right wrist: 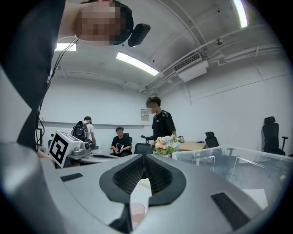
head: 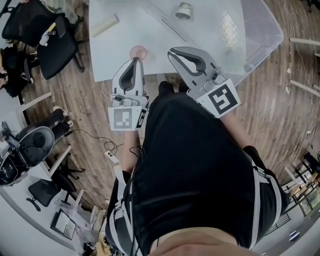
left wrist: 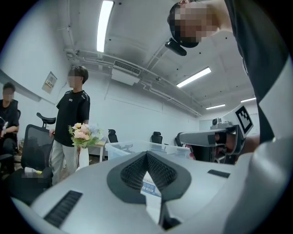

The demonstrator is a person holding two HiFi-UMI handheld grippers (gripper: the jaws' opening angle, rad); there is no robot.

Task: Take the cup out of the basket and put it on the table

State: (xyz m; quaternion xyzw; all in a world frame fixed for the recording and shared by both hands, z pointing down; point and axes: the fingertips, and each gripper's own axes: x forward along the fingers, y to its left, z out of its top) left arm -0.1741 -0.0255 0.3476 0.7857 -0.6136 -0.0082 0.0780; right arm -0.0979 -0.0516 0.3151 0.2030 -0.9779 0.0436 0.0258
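A small pale cup [head: 184,10] lies inside the clear plastic bin [head: 260,30] at the table's far right. A pink cup [head: 138,51] stands on the white table [head: 115,55] near its front edge, and shows low between my right jaws [right wrist: 136,212]. My left gripper [head: 135,59] is over the front edge, just beside the pink cup, jaws shut and empty. My right gripper [head: 171,51] is to the right of that cup, in front of the bin, also shut with nothing held. Both point level.
A pale roll [head: 104,25] lies at the table's left. Office chairs [head: 55,40] stand left of the table on the wooden floor. A person [left wrist: 71,128] stands by a vase of flowers [left wrist: 83,137]; others sit behind [right wrist: 120,141].
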